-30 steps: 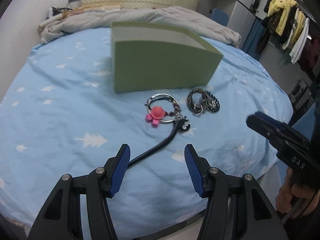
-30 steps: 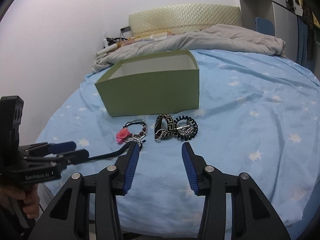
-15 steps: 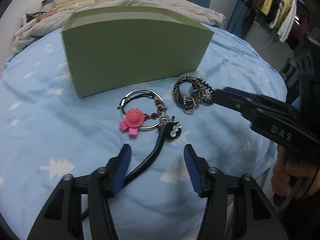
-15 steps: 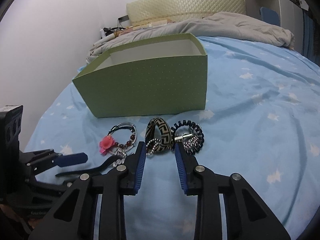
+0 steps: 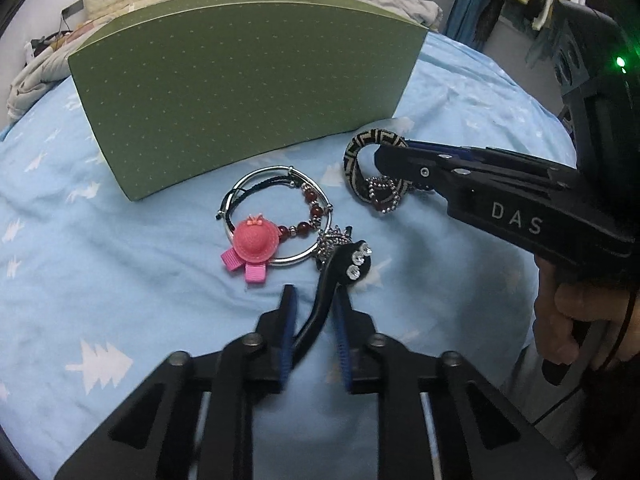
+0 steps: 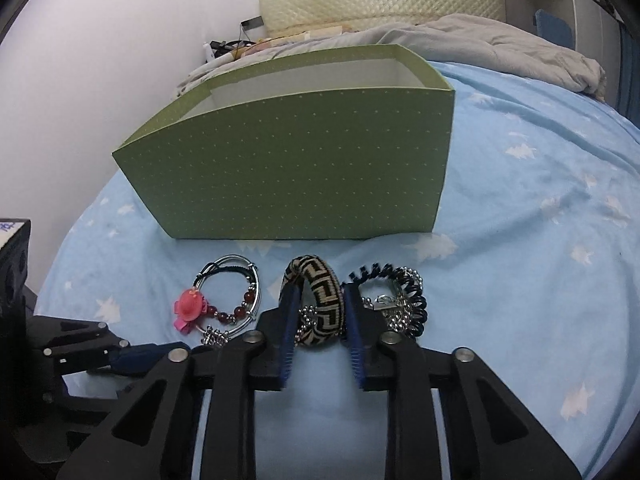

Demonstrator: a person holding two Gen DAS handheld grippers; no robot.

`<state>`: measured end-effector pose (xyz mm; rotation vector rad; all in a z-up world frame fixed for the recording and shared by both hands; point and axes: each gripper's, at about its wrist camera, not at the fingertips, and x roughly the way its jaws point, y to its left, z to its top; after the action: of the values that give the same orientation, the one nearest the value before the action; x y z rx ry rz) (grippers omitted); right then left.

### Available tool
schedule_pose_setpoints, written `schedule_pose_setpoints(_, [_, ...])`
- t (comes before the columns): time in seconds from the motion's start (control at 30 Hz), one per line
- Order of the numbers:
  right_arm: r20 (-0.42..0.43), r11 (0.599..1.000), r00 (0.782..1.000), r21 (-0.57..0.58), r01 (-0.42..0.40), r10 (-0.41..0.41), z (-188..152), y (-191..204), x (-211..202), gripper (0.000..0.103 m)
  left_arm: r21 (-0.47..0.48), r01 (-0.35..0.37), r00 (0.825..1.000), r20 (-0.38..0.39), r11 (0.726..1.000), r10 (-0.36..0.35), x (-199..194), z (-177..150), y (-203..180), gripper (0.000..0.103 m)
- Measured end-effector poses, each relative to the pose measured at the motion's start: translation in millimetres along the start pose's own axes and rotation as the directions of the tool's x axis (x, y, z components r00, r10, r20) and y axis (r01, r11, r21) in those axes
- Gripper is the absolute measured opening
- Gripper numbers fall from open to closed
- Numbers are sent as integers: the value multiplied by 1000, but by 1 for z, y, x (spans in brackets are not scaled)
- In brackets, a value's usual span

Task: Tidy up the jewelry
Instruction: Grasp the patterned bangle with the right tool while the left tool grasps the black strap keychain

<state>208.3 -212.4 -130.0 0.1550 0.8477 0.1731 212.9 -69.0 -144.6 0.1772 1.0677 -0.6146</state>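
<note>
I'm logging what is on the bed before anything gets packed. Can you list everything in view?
Box: one, green, open, behind the jewelry.
Bangle with hat charm: one, silver, red beads, pink hat, left.
Headband: one, black, rhinestones, between left gripper's closing jaws.
Patterned band: one, black and beige, between right gripper's closing jaws.
Coil tie: one, black, right.
Sheet: one, blue.
Left gripper: black, blue pads.
Right gripper: same.

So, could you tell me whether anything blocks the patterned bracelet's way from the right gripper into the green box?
Only the green box's own near wall, right behind the patterned bracelet; the right gripper must lift over it.
</note>
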Motion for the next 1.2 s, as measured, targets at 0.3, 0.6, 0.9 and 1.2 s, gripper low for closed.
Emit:
schedule_pose_setpoints(0.3, [12,1000,1000,-2,4,-4,1,5,-7,10,-84,16,1000,8,996,-16,-7,8,6,7])
schedule_pose_setpoints(0.6, [39,999,999,-26,24,-23,-4,18,-36,10,-159,0,997,73,987,12,-46,10,6,7])
schedule_pose_setpoints(0.9, [66,999,997,-20,47,-46,-18,34,-73,10,-205,-23,992,115,978,48,-84,-6,1,7])
schedule_pose_setpoints(1.2, [81,999,996,-12,49,-48,-38,42,-111,10,-234,-41,986,148,971,78,-113,-30,-9,7])
